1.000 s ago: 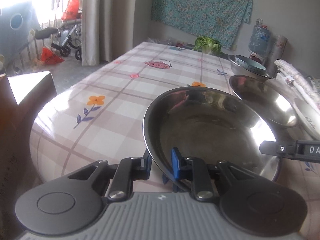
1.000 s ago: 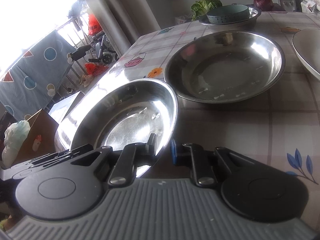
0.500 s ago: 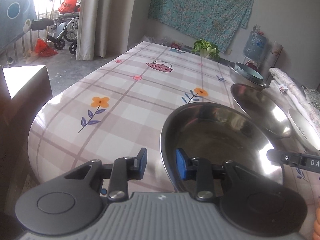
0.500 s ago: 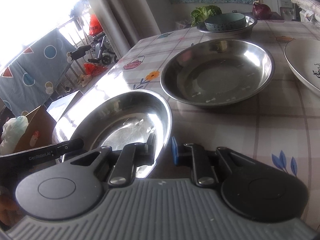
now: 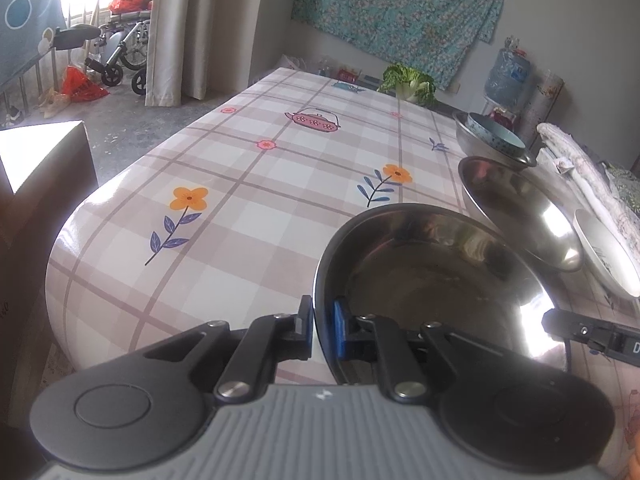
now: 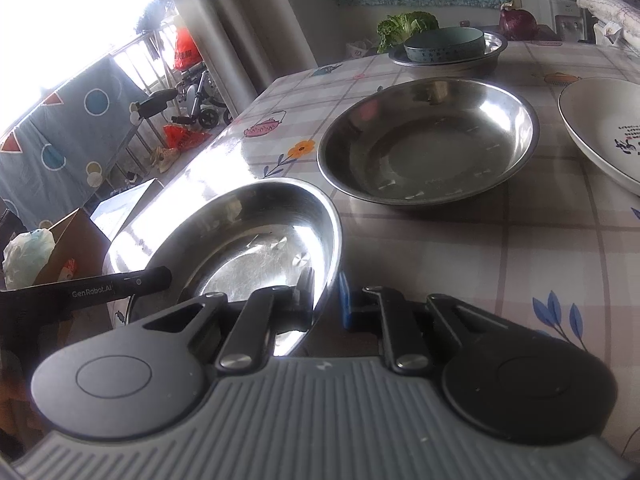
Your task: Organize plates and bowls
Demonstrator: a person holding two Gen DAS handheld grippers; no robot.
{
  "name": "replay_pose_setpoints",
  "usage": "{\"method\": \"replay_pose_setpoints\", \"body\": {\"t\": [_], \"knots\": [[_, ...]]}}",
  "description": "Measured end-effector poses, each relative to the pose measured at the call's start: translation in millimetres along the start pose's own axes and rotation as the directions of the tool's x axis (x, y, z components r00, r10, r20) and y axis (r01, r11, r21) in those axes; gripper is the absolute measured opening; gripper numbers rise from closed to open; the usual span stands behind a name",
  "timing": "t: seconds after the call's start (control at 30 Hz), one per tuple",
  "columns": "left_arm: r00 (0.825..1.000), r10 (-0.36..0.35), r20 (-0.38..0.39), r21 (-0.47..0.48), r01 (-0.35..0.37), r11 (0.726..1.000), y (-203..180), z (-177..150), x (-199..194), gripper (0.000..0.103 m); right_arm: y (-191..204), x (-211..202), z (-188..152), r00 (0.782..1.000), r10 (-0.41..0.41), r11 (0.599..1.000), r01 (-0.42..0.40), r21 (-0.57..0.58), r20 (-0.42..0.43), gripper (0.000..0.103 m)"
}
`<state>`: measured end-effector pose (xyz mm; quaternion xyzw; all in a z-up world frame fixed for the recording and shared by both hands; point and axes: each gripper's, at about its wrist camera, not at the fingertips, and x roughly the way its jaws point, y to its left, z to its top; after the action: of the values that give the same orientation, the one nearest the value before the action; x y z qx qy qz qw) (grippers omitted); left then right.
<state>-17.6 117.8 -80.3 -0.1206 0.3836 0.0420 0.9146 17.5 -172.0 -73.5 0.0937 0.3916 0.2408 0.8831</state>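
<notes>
The steel bowl (image 5: 436, 280) is held at the table's (image 5: 248, 184) near corner. Its left rim is pinched by the left gripper (image 5: 322, 330), its right rim by the right gripper (image 6: 325, 298). It is judged light, stiff and slippery, best gripped at the rim.

— Any writing you can read?
— "GenRobot.AI", white on the black finger of the left gripper (image 6: 86, 292), left of the right gripper's jaws.
— Anything else?
— A white "D" on the right gripper (image 5: 592, 336), right of the left jaws. Dark characters on the white plate (image 6: 600, 128), illegible.
</notes>
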Motion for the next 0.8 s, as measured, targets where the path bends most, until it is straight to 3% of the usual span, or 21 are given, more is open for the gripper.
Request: {"method": "replay_pose_setpoints", "body": {"t": [0.2,0.37,0.6,0.8], "knots": [[0.999,-0.03,-0.022,0.051,0.031,0.998,-3,3,-2,0.012,5,-14,0,0.999,-0.032,0.998,0.033,-0.058,0.018,0.011],[0.996,-0.041,-0.074,0.031,0.043,0.999,-3,4,9,0.014,-2,-10,0,0.999,-0.045,0.998,0.046,-0.03,0.027,0.011],[0.994,-0.068,-0.085,0.038,0.071,0.997,-7,-2,3,0.015,-4,-3,0,0.999,-0.041,0.999,0.041,0.003,0.027,0.012],[0.996,-0.02,-0.084,0.101,0.029,0.994,-19,-3,4,0.018,-8,-3,-3,0.999,-0.044,0.999,0.044,0.01,0.017,0.011]]}}
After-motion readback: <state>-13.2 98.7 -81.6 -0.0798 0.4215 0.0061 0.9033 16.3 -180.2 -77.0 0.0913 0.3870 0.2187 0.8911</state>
